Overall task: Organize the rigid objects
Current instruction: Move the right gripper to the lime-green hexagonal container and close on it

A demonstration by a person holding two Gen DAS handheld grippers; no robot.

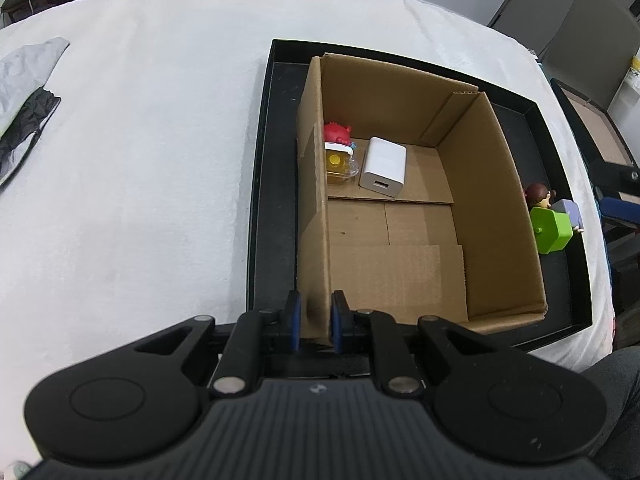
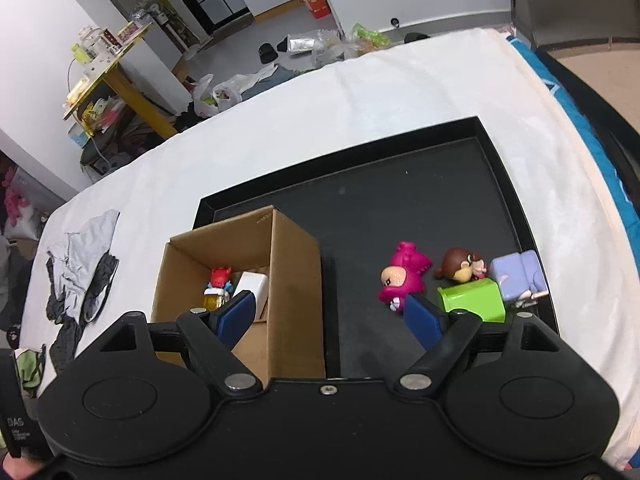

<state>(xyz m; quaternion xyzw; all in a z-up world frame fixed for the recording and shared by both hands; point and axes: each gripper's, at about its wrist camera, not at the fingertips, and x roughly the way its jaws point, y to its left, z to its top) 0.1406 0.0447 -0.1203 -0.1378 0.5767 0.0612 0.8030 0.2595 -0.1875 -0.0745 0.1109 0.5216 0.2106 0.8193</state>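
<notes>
two wrist cameras, both tilted steeply down at one tray on a white-covered table

the left view sits close above the near wall of the cardboard box (image 1: pixel 400 200), looking along its length into the black tray (image 1: pixel 272 200). the right view hangs higher and further back, facing the tray (image 2: pixel 500 200) from beside the box (image 2: pixel 296 280). both share the box, its white charger (image 1: pixel 384 168) (image 2: pixel 252 286), the tray and the green block (image 1: pixel 554 230) (image 2: pixel 472 300).

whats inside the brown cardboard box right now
The brown cardboard box holds a white rectangular charger and a red-topped yellow toy, side by side; its near inner wall is hidden.
</notes>
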